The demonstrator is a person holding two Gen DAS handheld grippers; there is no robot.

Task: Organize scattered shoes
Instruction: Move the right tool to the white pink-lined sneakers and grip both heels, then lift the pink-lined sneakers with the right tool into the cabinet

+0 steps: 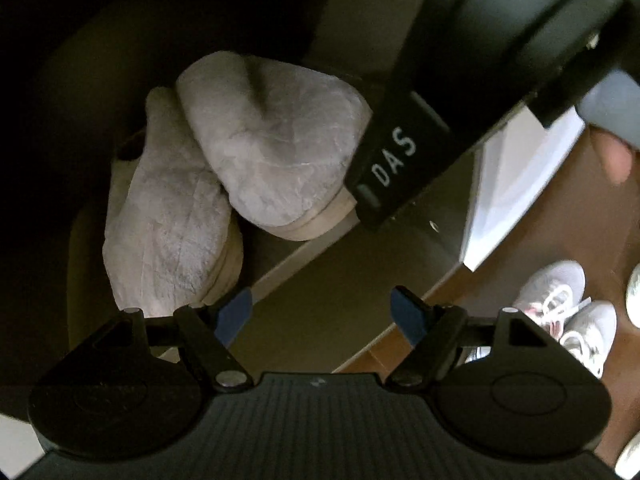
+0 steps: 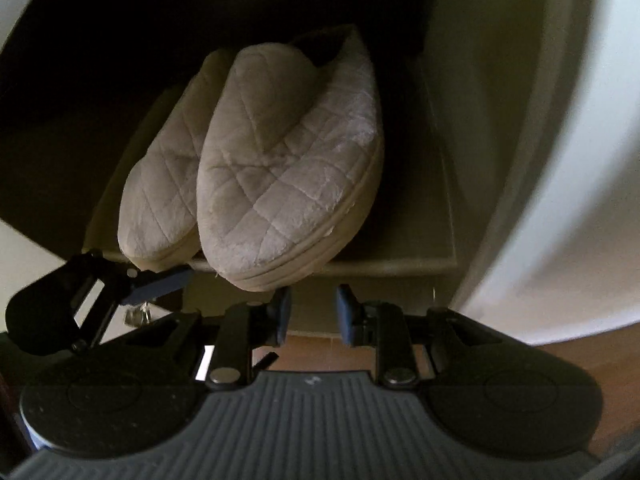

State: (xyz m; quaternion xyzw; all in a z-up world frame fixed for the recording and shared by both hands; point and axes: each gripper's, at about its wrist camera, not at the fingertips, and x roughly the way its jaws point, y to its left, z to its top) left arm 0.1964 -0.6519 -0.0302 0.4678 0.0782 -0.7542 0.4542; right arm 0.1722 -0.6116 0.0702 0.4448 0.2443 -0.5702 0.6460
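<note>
A: Where do the slippers sit?

B: Both quilted grey slippers lie side by side on the cabinet shelf point(image 2: 392, 266), touching along their inner edges. The nearer slipper point(image 2: 288, 168) overhangs the shelf lip with its toe; the farther slipper point(image 2: 160, 192) sits just beside it.

A: Which way do they point?

B: Toes outward, toward the cameras, heels into the dark back. Their long axes run front to back, roughly parallel.

A: And the grippers?

B: The right gripper point(image 2: 310, 312) hangs just below the overhanging toe, jaws narrowly apart, holding nothing. The left gripper point(image 1: 322, 312) is wide and empty.

A: What is the best move?

B: I would nudge the nearer toe straight back along its axis, gently, so the pair stays aligned. The white sneakers point(image 1: 568, 312) wait on the floor point(image 1: 560, 216).
</note>
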